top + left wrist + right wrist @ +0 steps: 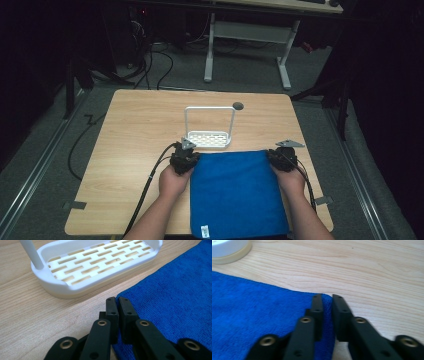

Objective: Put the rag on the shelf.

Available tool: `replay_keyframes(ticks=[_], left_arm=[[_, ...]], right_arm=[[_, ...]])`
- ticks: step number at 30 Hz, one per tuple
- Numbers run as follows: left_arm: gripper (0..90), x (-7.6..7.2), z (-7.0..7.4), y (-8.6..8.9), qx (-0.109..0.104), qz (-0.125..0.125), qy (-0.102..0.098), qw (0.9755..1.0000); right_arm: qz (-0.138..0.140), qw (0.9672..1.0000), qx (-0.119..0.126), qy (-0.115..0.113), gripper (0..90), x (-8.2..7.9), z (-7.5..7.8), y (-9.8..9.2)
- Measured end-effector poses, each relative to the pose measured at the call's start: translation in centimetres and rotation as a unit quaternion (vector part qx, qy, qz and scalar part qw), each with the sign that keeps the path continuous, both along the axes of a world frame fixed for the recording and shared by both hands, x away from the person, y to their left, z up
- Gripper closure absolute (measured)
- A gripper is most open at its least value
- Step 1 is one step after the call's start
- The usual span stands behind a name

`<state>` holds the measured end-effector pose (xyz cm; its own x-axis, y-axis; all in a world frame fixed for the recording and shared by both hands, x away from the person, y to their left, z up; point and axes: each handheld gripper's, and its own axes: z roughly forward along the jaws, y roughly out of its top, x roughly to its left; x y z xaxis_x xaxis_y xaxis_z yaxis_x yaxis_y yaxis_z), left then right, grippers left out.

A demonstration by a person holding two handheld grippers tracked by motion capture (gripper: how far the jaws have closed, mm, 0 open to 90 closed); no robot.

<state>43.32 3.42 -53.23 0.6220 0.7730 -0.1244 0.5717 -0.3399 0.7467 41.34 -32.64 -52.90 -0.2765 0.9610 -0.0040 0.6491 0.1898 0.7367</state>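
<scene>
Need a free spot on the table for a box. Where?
Free: the table's left side, left of the rack and towel; also the far strip behind the rack. Crowded: centre front, where both claws, left and right, sit at the towel's far corners, just before the rack.

A dim lab or recording room: a light wooden table (130, 165) stands on grey carpet (50, 165) between floor rails (35, 172), with loose black cables (150, 62) and a white-legged desk (250, 35) in the dark behind.
</scene>
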Motion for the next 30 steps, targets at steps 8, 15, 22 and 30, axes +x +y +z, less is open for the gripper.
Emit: replay_keyframes(ticks=[8,15,22,30], left_arm=[[87.4,-0.5,0.2,0.2,-0.011,-0.007,-0.021,0.9997],[87.4,-0.7,0.3,0.5,-0.025,-0.011,-0.032,0.9991],[88.3,-1.9,0.8,1.1,-0.042,-0.013,-0.073,0.9964],[88.4,-4.1,2.6,2.0,-0.059,-0.025,-0.113,0.9916]], right_arm=[[0.005,0.9994,0.012,-0.033,88.6,-1.7,1.2,0.5],[0.003,0.9971,0.023,-0.073,88.6,-3.4,2.2,0.6],[0.012,0.994,0.029,-0.104,88.6,-5.1,2.9,0.7],[0.022,0.991,0.044,-0.124,88.6,-5.7,3.4,1.1]])
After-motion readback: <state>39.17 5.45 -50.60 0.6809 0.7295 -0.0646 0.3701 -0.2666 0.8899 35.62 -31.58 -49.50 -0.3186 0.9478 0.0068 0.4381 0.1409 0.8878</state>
